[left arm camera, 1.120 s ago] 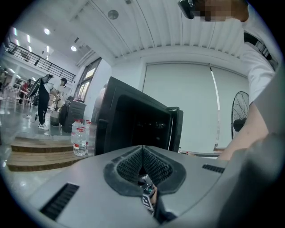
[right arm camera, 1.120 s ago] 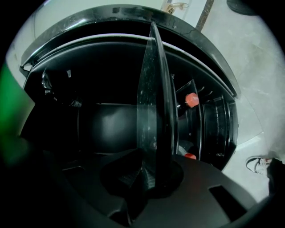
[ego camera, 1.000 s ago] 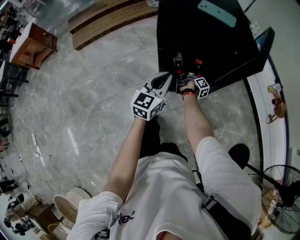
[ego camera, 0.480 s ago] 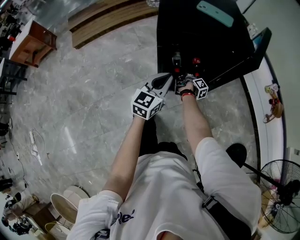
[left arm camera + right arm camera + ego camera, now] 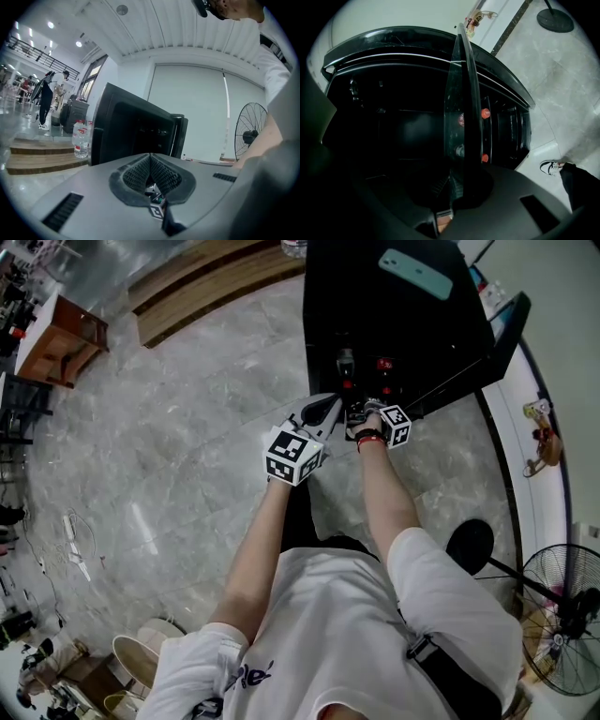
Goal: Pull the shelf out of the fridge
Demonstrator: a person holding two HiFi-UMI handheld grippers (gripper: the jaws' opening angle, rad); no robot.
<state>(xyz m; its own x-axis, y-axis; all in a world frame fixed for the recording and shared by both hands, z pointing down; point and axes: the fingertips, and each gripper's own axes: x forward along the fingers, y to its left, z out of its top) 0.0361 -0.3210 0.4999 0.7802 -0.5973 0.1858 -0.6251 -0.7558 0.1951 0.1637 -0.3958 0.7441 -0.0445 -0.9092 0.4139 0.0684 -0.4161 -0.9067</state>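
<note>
The black fridge (image 5: 394, 315) stands open at the top of the head view, its door (image 5: 473, 348) swung right. In the right gripper view the glass shelf (image 5: 461, 108) runs edge-on out of the dark cabinet, straight into my right gripper (image 5: 461, 185), which is shut on its front edge. The right gripper (image 5: 364, 414) sits at the mouth of the fridge. Red-capped bottles (image 5: 485, 113) stand inside beside the shelf. My left gripper (image 5: 322, 411) hovers just left of the right one, shut and holding nothing (image 5: 151, 161).
A teal flat object (image 5: 414, 273) lies on top of the fridge. A floor fan (image 5: 562, 615) and its round base (image 5: 469, 545) stand to the right. Wooden steps (image 5: 216, 277) lie to the fridge's left, with water bottles (image 5: 80, 138) on them.
The right gripper has drawn back a little from the fridge toward the person, still on the shelf edge. The left gripper keeps its place beside it. The head view has shifted slightly.
</note>
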